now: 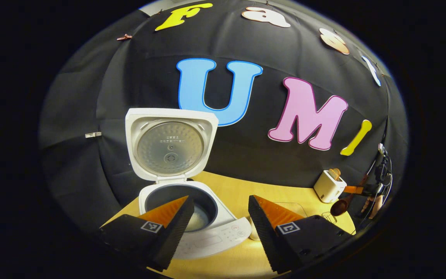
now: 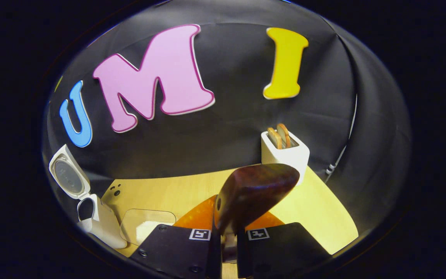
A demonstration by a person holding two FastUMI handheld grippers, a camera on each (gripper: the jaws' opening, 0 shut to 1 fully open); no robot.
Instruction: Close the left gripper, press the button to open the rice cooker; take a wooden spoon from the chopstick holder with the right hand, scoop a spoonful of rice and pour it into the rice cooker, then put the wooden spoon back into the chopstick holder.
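My right gripper (image 2: 225,236) pinches the spoon (image 2: 252,193); my left gripper (image 1: 219,217) is spread before the open cooker (image 1: 176,182), lid print unreadable.

A staged kitchen corner inside a recording booth, not a lived-in home. Black cloth wall (image 1: 246,155) draped behind a pale wooden surface (image 2: 316,209). Kitchen props set out: white rice cooker (image 1: 192,217) with lid raised, white chopstick holder (image 2: 285,155) against the cloth, clear container (image 2: 145,228) with what looks like rice. Cables (image 1: 381,170) hanging at the edge.
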